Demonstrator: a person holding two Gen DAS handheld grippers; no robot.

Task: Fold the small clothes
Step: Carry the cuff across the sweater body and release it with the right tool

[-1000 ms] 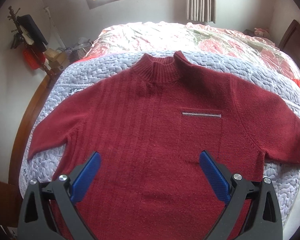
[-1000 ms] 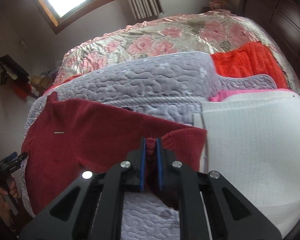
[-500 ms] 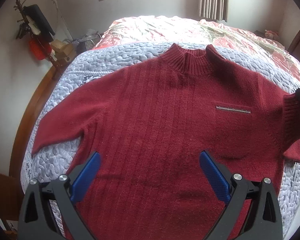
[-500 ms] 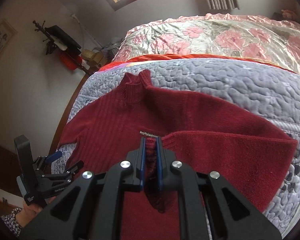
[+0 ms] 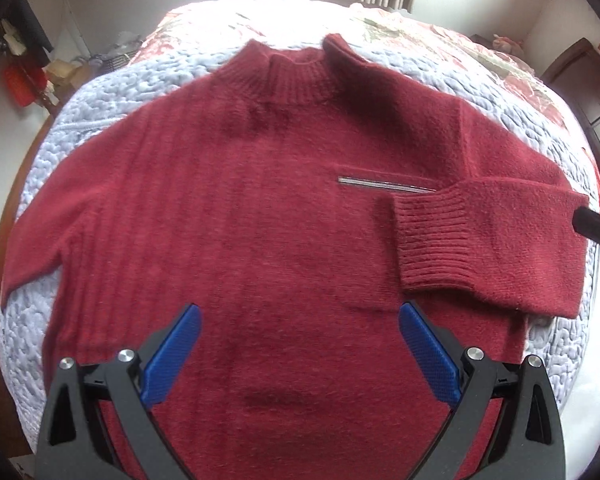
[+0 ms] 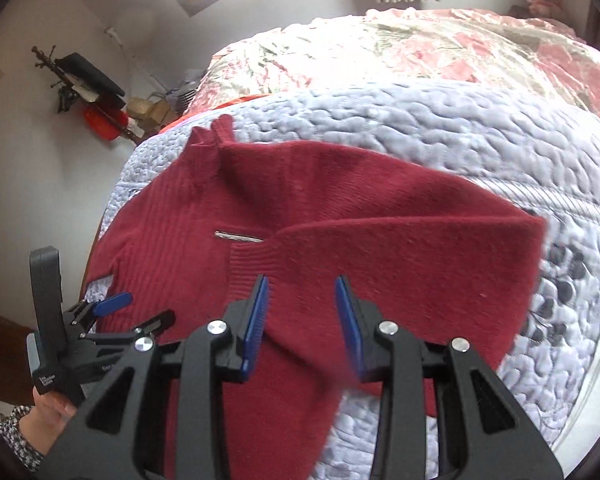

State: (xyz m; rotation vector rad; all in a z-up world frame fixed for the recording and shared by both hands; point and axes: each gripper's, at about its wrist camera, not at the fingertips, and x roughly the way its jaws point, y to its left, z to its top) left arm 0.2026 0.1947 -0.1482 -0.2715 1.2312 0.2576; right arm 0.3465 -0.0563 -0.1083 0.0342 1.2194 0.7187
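Lavender quilted bedspread under red sweater; white walls around.

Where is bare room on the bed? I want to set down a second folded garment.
Free: lavender quilted blanket beyond the dark red knitted sweater, up to the floral satin bedspread. A narrower strip lies beside the folded sleeve. The near middle is crowded.
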